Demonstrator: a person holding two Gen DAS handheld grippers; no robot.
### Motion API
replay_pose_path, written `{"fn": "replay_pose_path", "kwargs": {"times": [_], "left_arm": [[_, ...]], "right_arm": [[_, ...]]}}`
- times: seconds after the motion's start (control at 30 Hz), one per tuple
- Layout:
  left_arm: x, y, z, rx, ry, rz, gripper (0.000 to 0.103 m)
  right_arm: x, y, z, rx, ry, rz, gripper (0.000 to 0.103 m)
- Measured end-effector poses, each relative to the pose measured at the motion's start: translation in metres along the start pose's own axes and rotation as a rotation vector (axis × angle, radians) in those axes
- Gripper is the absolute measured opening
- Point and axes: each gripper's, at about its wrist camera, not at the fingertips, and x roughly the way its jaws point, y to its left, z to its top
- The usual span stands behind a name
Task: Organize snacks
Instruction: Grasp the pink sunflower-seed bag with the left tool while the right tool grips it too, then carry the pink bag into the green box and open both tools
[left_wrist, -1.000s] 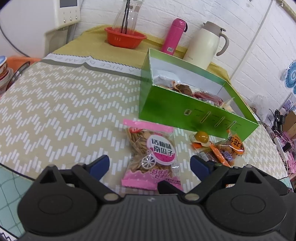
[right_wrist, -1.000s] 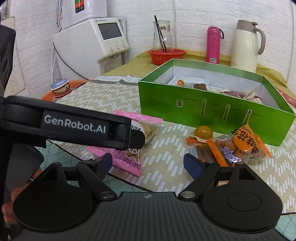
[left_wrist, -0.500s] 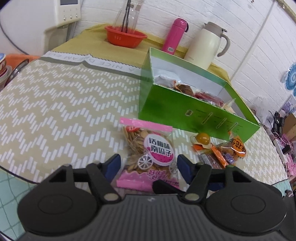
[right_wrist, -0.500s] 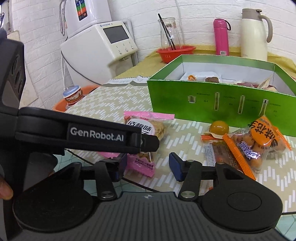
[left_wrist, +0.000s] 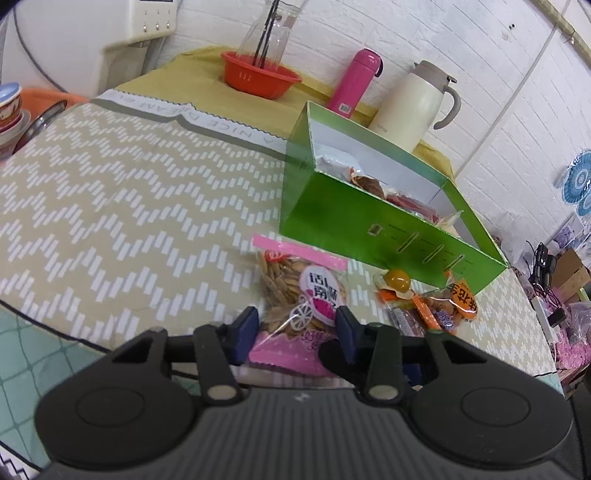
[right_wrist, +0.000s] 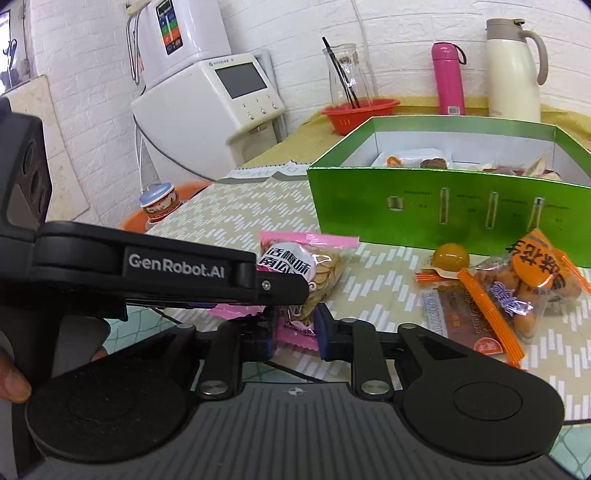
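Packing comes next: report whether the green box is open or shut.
Open. The green box has no lid on, and its white interior with snacks inside shows in both views.

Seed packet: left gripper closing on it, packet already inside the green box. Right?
Not quite. The left gripper is closing on the seed packet, but the packet lies on the tablecloth in front of the green box, not inside it. The left wrist view shows this.
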Motion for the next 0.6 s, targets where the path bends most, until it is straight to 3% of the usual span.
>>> {"fn": "replay_pose_path", "kwargs": {"times": [0.33,0.6], "left_arm": [[-0.021,-0.054,0.026,0.131,-0.093,-0.062,0.04],[0.009,-0.091,0.07,0.2,-0.094,-0.128,0.04]], "right_arm": [[-0.042,-0.013,0.02,-0.01,-0.164,-0.057,0.033],[-0.042,-0.055,0.054,0.031,-0.233,-0.094,0.033]]}}
